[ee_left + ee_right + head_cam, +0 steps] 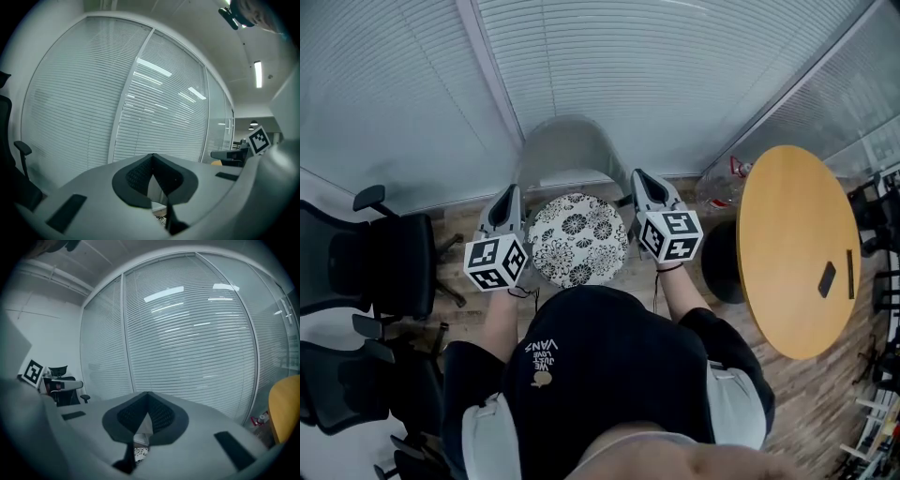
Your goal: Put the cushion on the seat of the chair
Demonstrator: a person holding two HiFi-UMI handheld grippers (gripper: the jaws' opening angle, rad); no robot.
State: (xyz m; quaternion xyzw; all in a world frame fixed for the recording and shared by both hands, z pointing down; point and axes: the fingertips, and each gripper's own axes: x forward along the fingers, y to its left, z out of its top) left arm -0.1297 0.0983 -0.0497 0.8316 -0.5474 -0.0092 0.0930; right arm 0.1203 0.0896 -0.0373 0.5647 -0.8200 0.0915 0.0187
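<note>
black office chairs [380, 262] at far left | my left claw [510, 195] clenched, pads together on nothing | floral cushion [578, 240] lies on the grey chair [565, 145] seat, between both claws in the head view | my right claw [643, 180] clenched, empty | round wooden surface [787, 253] at right, apart from the chair

Your head camera looks steeply down at the chair [567, 150]; your two gripper cameras sit close behind their jaws, facing the blinds [84, 93], which all three views share
</note>
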